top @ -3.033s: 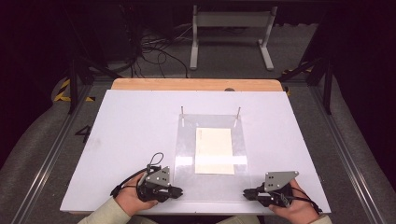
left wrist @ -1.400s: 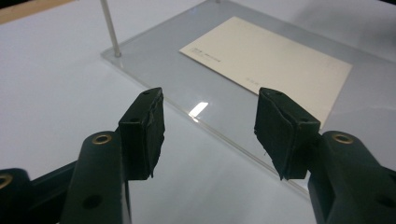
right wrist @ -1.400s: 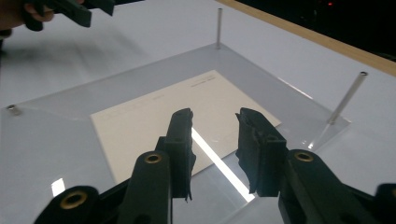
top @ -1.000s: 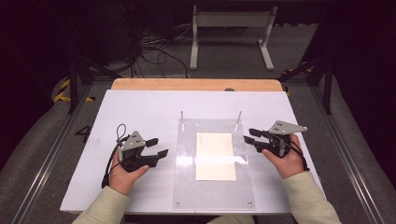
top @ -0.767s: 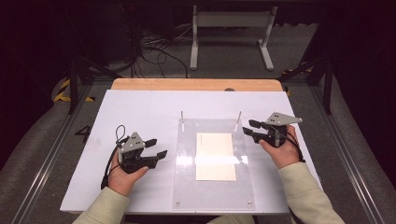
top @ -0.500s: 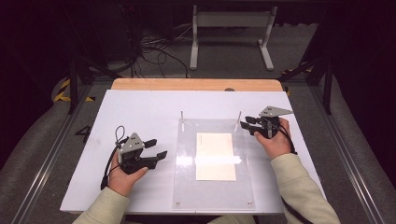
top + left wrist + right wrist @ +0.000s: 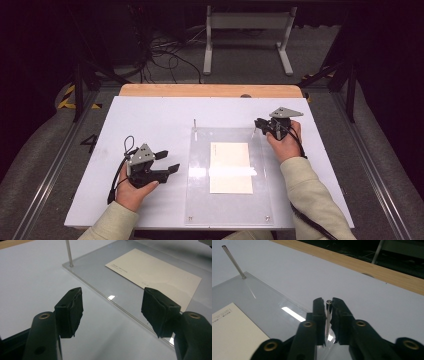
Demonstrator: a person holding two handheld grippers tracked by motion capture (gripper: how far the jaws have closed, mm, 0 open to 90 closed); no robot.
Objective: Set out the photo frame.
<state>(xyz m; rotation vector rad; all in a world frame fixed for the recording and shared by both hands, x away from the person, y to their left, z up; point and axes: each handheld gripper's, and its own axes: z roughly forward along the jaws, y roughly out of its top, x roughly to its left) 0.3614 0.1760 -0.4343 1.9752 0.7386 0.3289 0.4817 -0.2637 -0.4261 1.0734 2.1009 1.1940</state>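
Your right tool (image 7: 326,315) has just closed and is clamped on the thin upright metal pin (image 7: 328,305) at the far right corner of the clear acrylic plate (image 7: 200,200). The pin's long axis is vertical, so any pull goes straight up. Your left tool (image 7: 167,161), jaws apart and empty, hovers left of the plate over the white surface (image 7: 150,115).

We see a white counter (image 7: 150,120) with a light wooden strip (image 7: 210,90) along its far edge. On it lies a clear plate (image 7: 200,200) bearing a cream card (image 7: 230,167) with a line of small dark print. Two thin pins (image 7: 234,262) look silvery. Our grippers have black fingers (image 7: 70,311), brass-coloured rivets and grey top plates; the sleeves (image 7: 312,195) are pale beige.
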